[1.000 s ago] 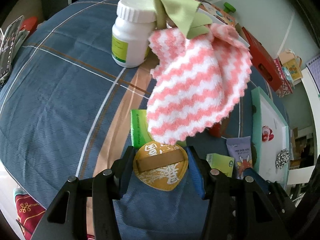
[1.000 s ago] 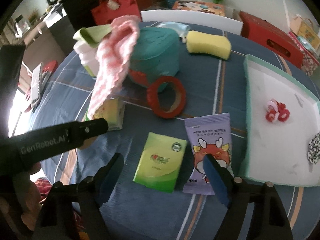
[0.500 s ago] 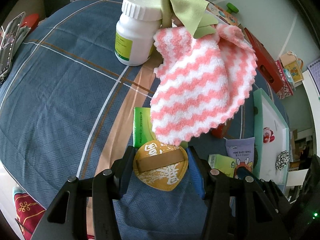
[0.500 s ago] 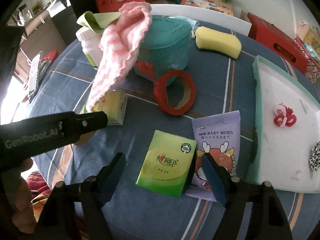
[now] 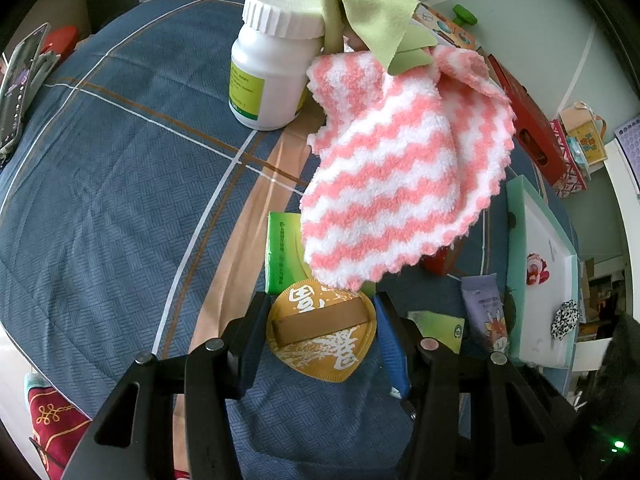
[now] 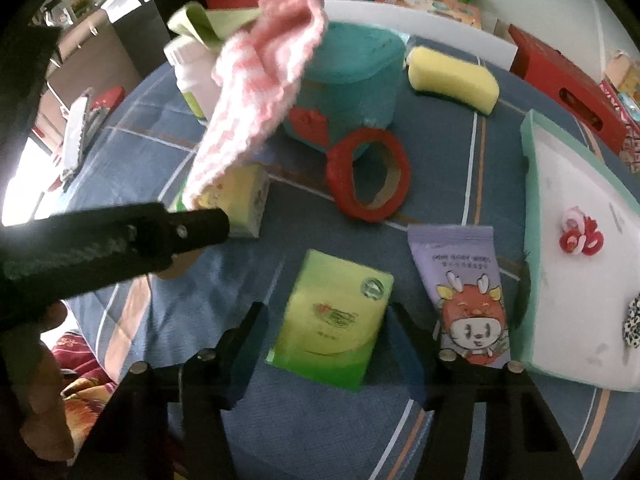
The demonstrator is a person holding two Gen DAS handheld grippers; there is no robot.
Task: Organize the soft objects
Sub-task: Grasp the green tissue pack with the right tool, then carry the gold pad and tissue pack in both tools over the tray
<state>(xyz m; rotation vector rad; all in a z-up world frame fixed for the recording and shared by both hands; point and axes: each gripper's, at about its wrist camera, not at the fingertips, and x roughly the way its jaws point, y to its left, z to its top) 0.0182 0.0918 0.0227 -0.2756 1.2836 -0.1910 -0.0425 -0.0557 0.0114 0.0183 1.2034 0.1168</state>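
Observation:
My left gripper (image 5: 320,320) is shut on a yellow pad with white characters (image 5: 324,332). Just beyond it a pink-and-white striped cloth (image 5: 396,176) hangs down from under a green cloth (image 5: 372,20) draped over a white bottle (image 5: 272,72). My right gripper (image 6: 326,340) is open, its fingers on either side of a green tissue pack (image 6: 336,324) lying on the blue cover. A purple wipes pack (image 6: 464,292) lies to its right. The teal-rimmed white tray (image 6: 528,184) holds a red hair tie (image 6: 578,236) and a spotted scrunchie (image 6: 632,328).
A teal container (image 6: 352,84), a red tape ring (image 6: 368,176) and a yellow sponge (image 6: 452,80) sit further back. A second tissue pack (image 6: 240,204) lies under the striped cloth. Red boxes (image 6: 568,92) stand behind the table. A phone (image 5: 16,88) lies at far left.
My right gripper has moved forward and its fingers now straddle the green tissue pack. My left gripper has edged closer to the bottle and cloths, still shut on the yellow pad.

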